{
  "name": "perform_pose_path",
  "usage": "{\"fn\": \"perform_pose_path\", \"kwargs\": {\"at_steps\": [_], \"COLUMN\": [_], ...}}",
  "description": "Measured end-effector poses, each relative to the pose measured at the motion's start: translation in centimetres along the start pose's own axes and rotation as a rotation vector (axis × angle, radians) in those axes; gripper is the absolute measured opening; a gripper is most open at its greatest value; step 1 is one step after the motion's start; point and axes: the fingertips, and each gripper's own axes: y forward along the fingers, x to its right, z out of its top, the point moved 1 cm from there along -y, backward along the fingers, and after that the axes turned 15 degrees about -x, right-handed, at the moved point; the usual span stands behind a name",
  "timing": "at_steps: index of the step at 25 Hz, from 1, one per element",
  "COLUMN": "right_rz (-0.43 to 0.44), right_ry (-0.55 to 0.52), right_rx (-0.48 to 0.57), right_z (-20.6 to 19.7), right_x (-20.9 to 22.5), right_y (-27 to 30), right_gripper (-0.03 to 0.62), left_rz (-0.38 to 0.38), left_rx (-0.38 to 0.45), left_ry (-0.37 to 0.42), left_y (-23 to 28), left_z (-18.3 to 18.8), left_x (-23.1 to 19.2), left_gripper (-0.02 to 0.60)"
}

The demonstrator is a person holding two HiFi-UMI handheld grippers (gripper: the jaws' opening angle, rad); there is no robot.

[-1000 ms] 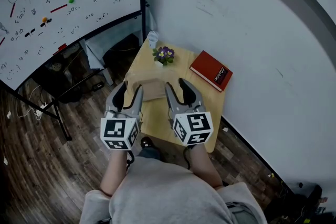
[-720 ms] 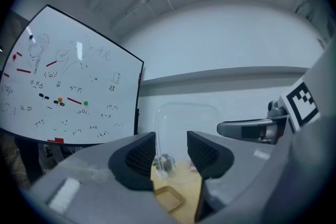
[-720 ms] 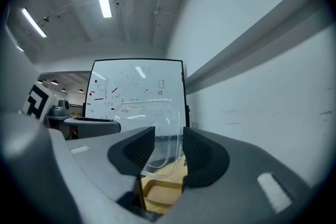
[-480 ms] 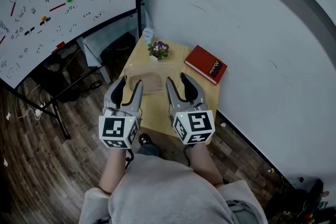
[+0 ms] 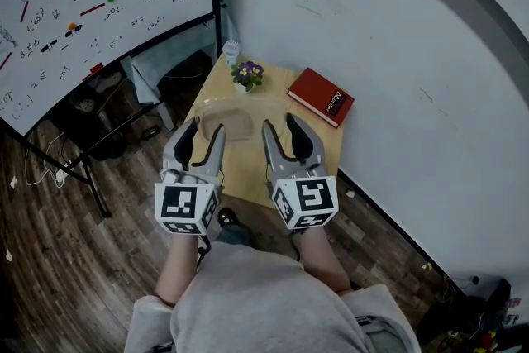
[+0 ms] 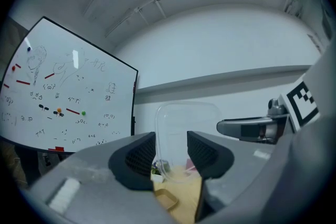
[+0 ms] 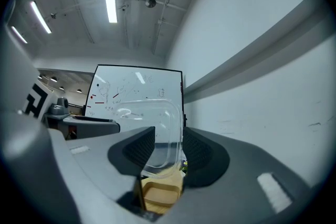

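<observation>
1. Left gripper [image 5: 199, 146]: the left gripper view shows its fingers clamped on the left edge of the clear plastic container [image 5: 229, 122], with the clear wall standing up between the dark ribbed pads [image 6: 140, 157].
2. Right gripper [image 5: 285, 140]: the right gripper view shows its fingers closed on the container's right edge, with the clear rim pinched between the pads [image 7: 137, 150].
3. The two grippers are side by side at about the same height, with the container spanning the gap between them. Both marker cubes face the head camera.
4. The container is see-through with rounded corners. It sits over the near left part of the small wooden table [image 5: 248, 168]. No view shows whether it rests on the tabletop or is held just above it.
5. A red book [image 5: 321, 97] lies flat at the table's far right, well apart from the container.
6. A small flower pot [image 5: 245, 75] with purple blooms stands at the far edge, and a white cup [image 5: 231, 51] stands just beyond it at the far corner.
7. A whiteboard [image 5: 91, 4] with scribbles and magnets stands on a frame left of the table.
8. A grey wall [image 5: 397, 54] runs along the right, and the floor [image 5: 50, 260] is dark wood.
</observation>
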Motion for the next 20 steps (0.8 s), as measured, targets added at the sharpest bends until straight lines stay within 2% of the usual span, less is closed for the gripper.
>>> {"fn": "perform_pose_path", "kwargs": {"at_steps": [20], "right_rz": [-0.016], "right_ry": [-0.007], "right_rx": [0.030], "right_z": [-0.3], "right_x": [-1.0], "right_y": [-3.5], "right_gripper": [0.163], "left_rz": [-0.007], "left_rx": [0.016], "left_ry": [0.011], "left_y": [-2.7], "left_z": [-0.2], "left_x": [1.8], "left_gripper": [0.186]}}
